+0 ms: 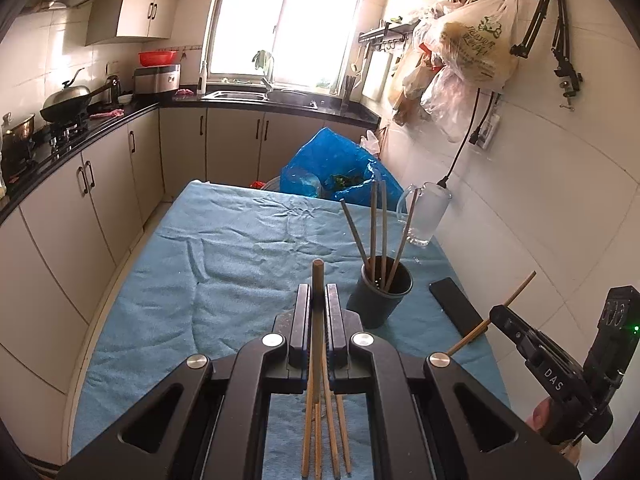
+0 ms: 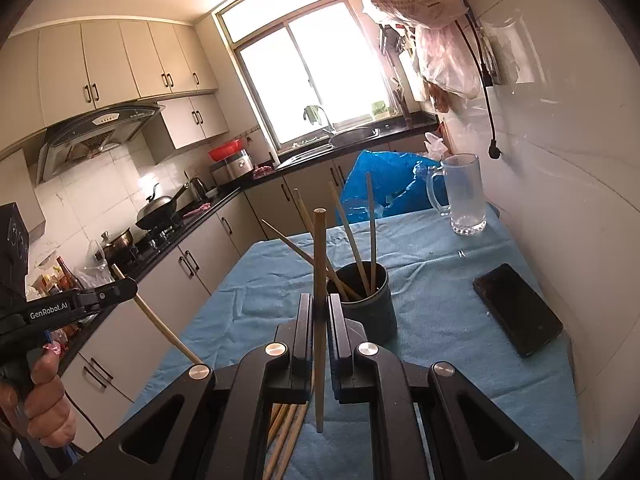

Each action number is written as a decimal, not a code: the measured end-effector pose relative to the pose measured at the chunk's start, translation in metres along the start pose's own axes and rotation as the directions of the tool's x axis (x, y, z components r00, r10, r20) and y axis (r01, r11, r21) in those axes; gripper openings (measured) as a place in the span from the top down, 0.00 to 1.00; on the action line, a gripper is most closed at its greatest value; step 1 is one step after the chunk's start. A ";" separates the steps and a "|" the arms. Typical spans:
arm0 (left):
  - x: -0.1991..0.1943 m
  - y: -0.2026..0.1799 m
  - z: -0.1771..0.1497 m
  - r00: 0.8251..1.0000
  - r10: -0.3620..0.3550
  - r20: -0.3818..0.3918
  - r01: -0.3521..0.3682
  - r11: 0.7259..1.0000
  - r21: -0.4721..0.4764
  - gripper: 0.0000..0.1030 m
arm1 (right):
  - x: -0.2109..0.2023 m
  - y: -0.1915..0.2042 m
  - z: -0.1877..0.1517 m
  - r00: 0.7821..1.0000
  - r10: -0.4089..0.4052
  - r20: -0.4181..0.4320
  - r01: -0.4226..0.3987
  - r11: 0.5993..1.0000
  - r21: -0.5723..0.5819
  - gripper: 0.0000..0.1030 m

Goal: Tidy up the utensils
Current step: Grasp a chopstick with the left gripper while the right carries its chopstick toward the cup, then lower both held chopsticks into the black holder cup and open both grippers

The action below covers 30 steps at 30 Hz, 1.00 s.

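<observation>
A dark round utensil cup (image 1: pixel 380 294) stands on the blue cloth and holds several chopsticks (image 1: pixel 378 224); it also shows in the right wrist view (image 2: pixel 366 306). My left gripper (image 1: pixel 318 292) is shut on one wooden chopstick (image 1: pixel 318 320), held above the cloth left of the cup. My right gripper (image 2: pixel 320 304) is shut on another wooden chopstick (image 2: pixel 319 300), held upright just in front of the cup. Several loose chopsticks (image 1: pixel 324 432) lie on the cloth under the left gripper, and they also show in the right wrist view (image 2: pixel 286 436).
A black phone (image 2: pixel 516 314) lies on the cloth right of the cup. A glass mug (image 2: pixel 464 196) stands at the table's far right by the tiled wall. A blue plastic bag (image 1: pixel 340 170) sits beyond the table's far edge. Kitchen cabinets (image 1: pixel 100 184) run along the left.
</observation>
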State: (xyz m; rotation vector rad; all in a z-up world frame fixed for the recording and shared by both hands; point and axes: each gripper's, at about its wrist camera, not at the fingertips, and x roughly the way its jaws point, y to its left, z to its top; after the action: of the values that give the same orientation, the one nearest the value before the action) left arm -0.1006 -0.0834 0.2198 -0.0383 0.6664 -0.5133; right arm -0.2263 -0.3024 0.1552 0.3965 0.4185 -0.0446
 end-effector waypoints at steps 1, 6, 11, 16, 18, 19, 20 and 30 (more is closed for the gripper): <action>0.000 -0.001 0.001 1.000 -0.001 0.002 0.001 1.000 0.003 0.95 | -0.001 0.000 0.000 1.000 0.000 0.003 0.000 1.000 0.001 0.93; -0.004 -0.012 0.008 1.000 -0.012 0.014 0.011 1.000 0.025 0.95 | -0.008 0.000 0.006 1.000 -0.001 0.018 0.001 1.000 0.001 0.93; -0.008 -0.026 0.018 0.999 -0.028 0.031 0.027 0.998 0.052 0.95 | -0.014 -0.001 0.020 0.999 -0.011 0.049 0.012 1.000 -0.007 0.93; -0.013 -0.042 0.039 0.997 -0.048 0.062 0.044 0.996 0.076 0.95 | -0.017 -0.005 0.040 0.997 -0.014 0.069 0.014 1.000 -0.005 0.93; -0.013 -0.048 0.049 0.996 -0.052 0.077 0.045 0.996 0.082 0.95 | -0.017 -0.005 0.049 0.996 -0.020 0.083 0.021 1.000 -0.010 0.93; -0.014 -0.051 0.054 0.995 -0.054 0.085 0.047 0.995 0.084 0.95 | -0.017 -0.005 0.054 0.996 -0.023 0.089 0.024 1.000 -0.011 0.93; -0.014 -0.054 0.060 0.994 -0.057 0.094 0.049 0.995 0.087 0.95 | -0.017 -0.004 0.060 0.995 -0.025 0.098 0.026 1.000 -0.014 0.93; 0.008 -0.082 0.111 0.986 -0.074 0.148 0.061 0.994 0.088 0.95 | -0.001 0.001 0.112 0.984 -0.056 0.172 0.065 0.997 -0.044 0.93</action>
State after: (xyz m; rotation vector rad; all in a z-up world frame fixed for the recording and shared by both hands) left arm -0.0651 -0.1732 0.3188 -0.0207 0.4964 -0.5972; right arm -0.1841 -0.3447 0.2497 0.3283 0.2618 -0.1262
